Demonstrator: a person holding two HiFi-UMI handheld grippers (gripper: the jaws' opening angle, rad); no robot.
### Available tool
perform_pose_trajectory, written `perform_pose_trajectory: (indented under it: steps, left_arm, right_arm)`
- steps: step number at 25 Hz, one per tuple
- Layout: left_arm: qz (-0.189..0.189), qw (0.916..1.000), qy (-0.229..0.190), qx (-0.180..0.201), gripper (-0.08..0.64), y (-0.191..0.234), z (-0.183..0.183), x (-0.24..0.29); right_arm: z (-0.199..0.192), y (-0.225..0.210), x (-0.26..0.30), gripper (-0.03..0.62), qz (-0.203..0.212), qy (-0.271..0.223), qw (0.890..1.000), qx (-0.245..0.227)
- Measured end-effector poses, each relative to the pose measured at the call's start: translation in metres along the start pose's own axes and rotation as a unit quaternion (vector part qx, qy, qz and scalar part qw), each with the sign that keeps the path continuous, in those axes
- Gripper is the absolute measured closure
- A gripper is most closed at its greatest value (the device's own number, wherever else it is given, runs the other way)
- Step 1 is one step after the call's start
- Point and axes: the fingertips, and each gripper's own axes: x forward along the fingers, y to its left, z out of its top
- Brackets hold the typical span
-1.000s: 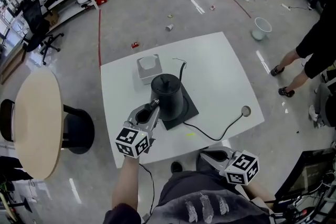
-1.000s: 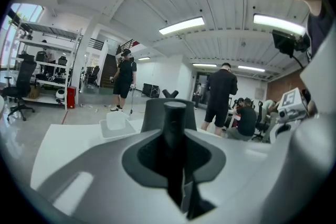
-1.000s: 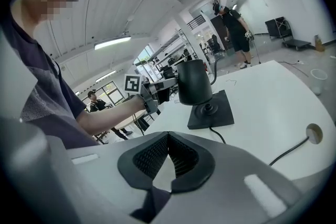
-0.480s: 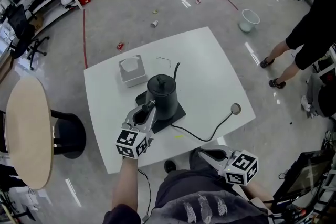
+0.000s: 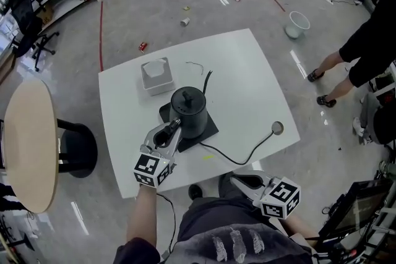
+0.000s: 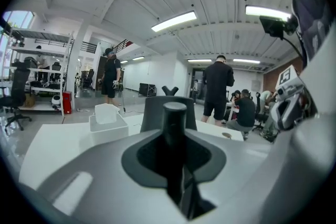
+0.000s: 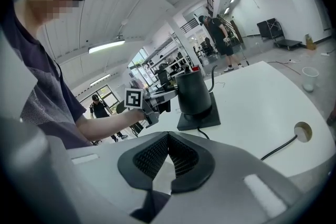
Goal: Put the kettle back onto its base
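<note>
A black kettle [image 5: 188, 109] with a thin gooseneck spout stands upright on its flat black square base [image 5: 207, 130] in the middle of the white table [image 5: 247, 77]. My left gripper [image 5: 174, 127] comes from the near side and is shut on the kettle's handle [image 6: 175, 126], which fills the gap between the jaws in the left gripper view. The right gripper view shows the kettle [image 7: 192, 93] sitting on the base [image 7: 202, 119]. My right gripper [image 5: 238, 182] hangs by the table's near edge, shut and holding nothing.
A white box [image 5: 156, 75] stands just behind the kettle. The base's black cord runs right to a round puck [image 5: 277, 128] near the table edge. A round wooden table [image 5: 28, 145] and a black stool [image 5: 77, 148] stand left. People stand at the right, with a bucket [image 5: 296, 23] on the floor.
My left gripper has lowered slightly with the kettle, down onto the base. The right gripper has stayed where it was.
</note>
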Motion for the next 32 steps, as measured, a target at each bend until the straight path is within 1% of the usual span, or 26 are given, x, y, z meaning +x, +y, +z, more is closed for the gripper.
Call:
perform_pose_trajectory:
  steps: [3, 7, 10, 14, 20, 25, 32]
  left_arm:
    - [0.001, 0.9998, 0.015, 0.014, 0.497, -0.003, -0.008, -0.002]
    - [0.008, 0.9988, 0.044, 0.021, 0.493, -0.001, -0.022, -0.007]
    - [0.013, 0.9963, 0.069, 0.049, 0.491, -0.002, -0.032, -0.01]
    - [0.022, 0.9935, 0.083, 0.074, 0.485, 0.002, -0.036, -0.009]
    - [0.061, 0.9837, 0.108, 0.13, 0.479, 0.023, -0.035, -0.006]
    - [0.096, 0.977, 0.118, 0.15, 0.476, 0.04, -0.033, -0.003]
    - [0.104, 0.9759, 0.123, 0.147, 0.476, 0.052, -0.032, 0.001]
  right_arm:
    - [0.001, 0.002, 0.002, 0.597, 0.003, 0.002, 1.0, -0.003]
    - [0.003, 0.004, 0.002, 0.597, 0.007, 0.002, 1.0, -0.002]
    - [0.004, 0.006, 0.004, 0.597, 0.01, 0.002, 1.0, -0.003]
    - [0.005, 0.008, 0.006, 0.597, 0.013, 0.002, 1.0, -0.004]
    - [0.003, 0.005, 0.006, 0.597, 0.011, 0.002, 1.0, -0.003]
    - [0.0, 0.007, 0.008, 0.597, 0.015, 0.005, 1.0, -0.002]
    - [0.001, 0.009, 0.01, 0.597, 0.018, 0.007, 1.0, -0.003]
